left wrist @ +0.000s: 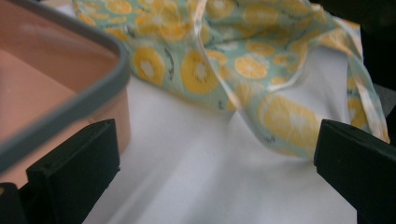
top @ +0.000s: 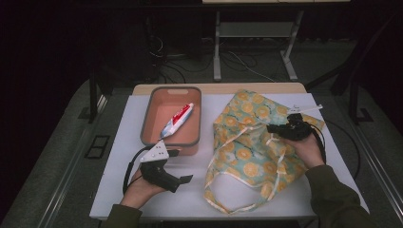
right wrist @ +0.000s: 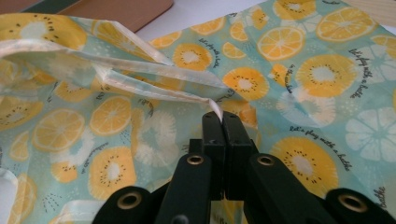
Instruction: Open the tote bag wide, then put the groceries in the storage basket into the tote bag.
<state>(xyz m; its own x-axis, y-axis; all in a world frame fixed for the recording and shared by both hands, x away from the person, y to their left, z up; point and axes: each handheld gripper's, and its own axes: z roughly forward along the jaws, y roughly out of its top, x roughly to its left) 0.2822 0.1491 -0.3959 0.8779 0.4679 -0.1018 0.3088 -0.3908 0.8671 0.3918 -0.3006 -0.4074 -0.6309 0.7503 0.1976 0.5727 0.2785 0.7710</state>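
Pinching the pale trim of the fruit-print bag (right wrist: 299,70) between closed jaws, our right gripper (right wrist: 221,119) holds the cloth at the right of the white table (top: 119,142), where the bag lies spread with its long handles trailing toward the near edge. We judge the step in hand to be opening the bag's mouth: the held edge lifts a fold clear of the layer beneath, as the right gripper view makes plain. Our left gripper (top: 177,166) waits at the near left with its jaws wide apart and nothing between them, just beside the near wall of the pink bin (top: 190,137), in which a red-and-white tube (top: 177,119) lies at a slant. The next move, as we read it, calls for the left gripper to reach into the bin for the tube, or else to take the bag's opposite edge, while the right keeps the trim firmly gripped so that the thin cloth does not slip free and the mouth fall shut.
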